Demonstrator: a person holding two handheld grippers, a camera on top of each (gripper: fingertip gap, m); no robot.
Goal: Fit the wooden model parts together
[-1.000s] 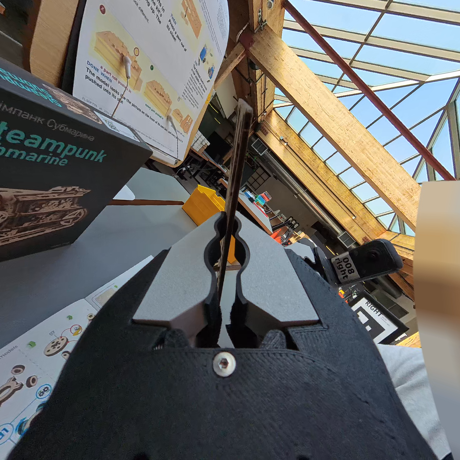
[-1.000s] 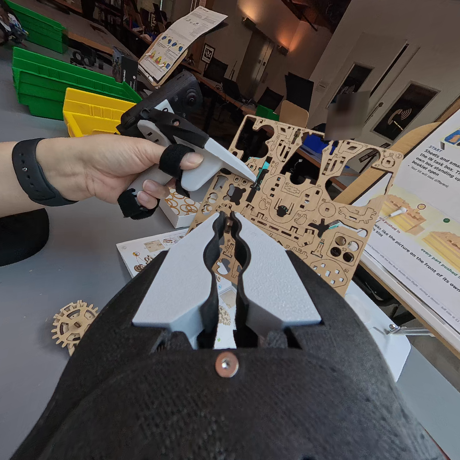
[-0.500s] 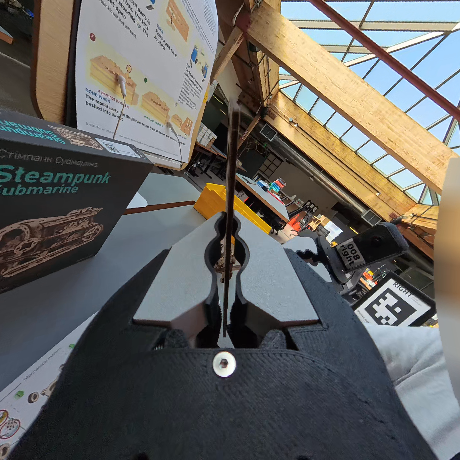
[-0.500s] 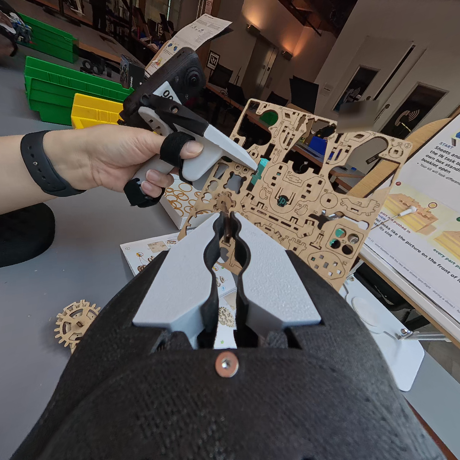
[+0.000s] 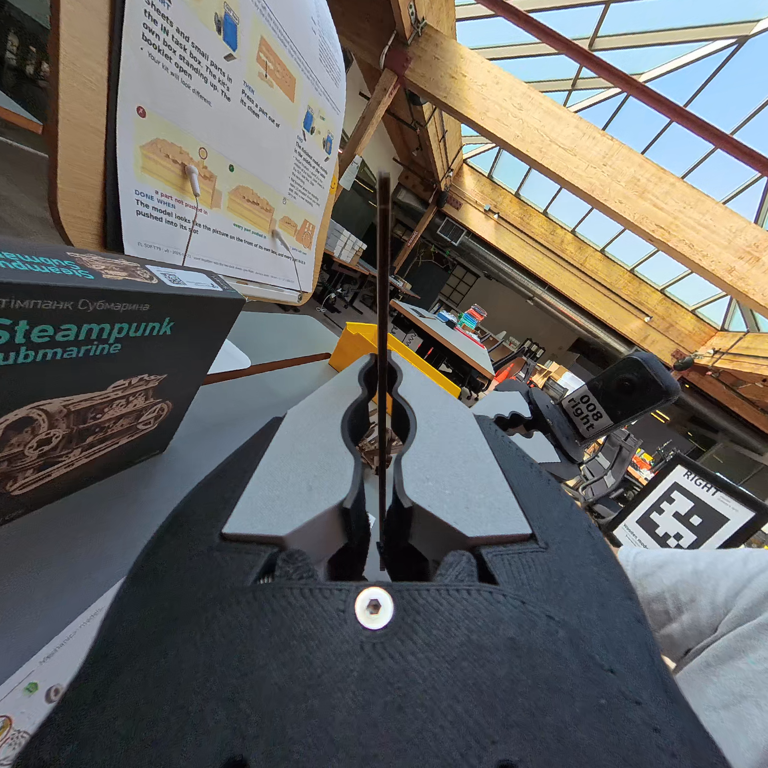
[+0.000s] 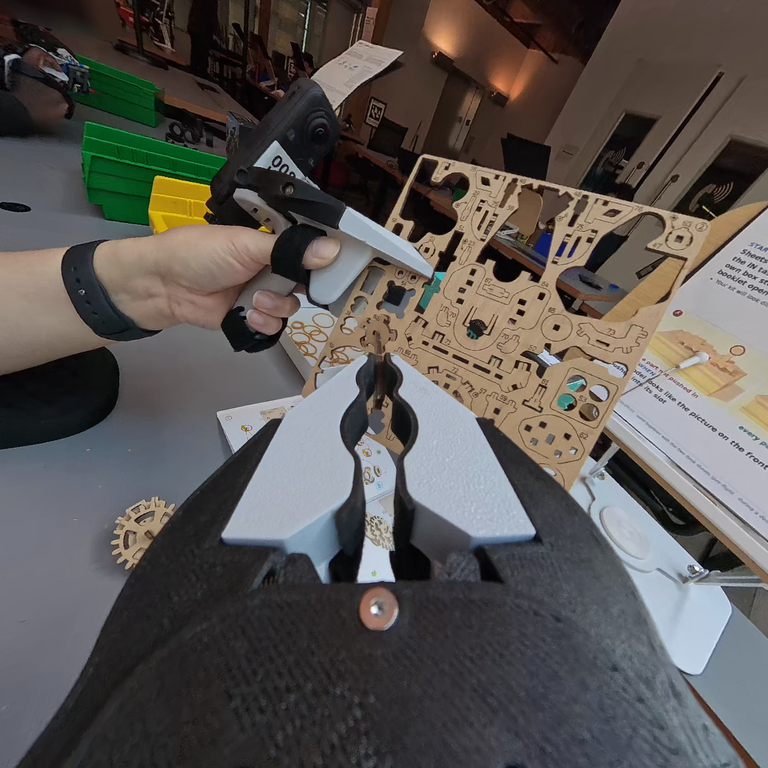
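A thin laser-cut wooden parts sheet [image 6: 546, 322] with many cut-outs stands upright above the table. My left gripper [image 5: 382, 365] is shut on it; in the left wrist view the sheet [image 5: 383, 270] shows edge-on as a dark line. In the right wrist view a hand holds the left gripper [image 6: 428, 274], which pinches the sheet's left side. My right gripper [image 6: 379, 361] is shut on a small wooden gear part [image 6: 376, 334] at the sheet's lower left. It also shows in the left wrist view [image 5: 505, 413], right of the sheet.
A loose wooden gear [image 6: 141, 530] and an open booklet [image 6: 266, 415] lie on the grey table. The dark kit box [image 5: 91, 374] stands at left. An instruction board [image 6: 715, 374] on a white stand [image 6: 665, 582] is at right. Green bins [image 6: 137, 166] and a yellow bin [image 6: 178, 203] sit behind.
The left gripper has tilted, so the sheet now stands straight up in its view. The sheet has come closer to the right gripper, which stays shut at its lower left.
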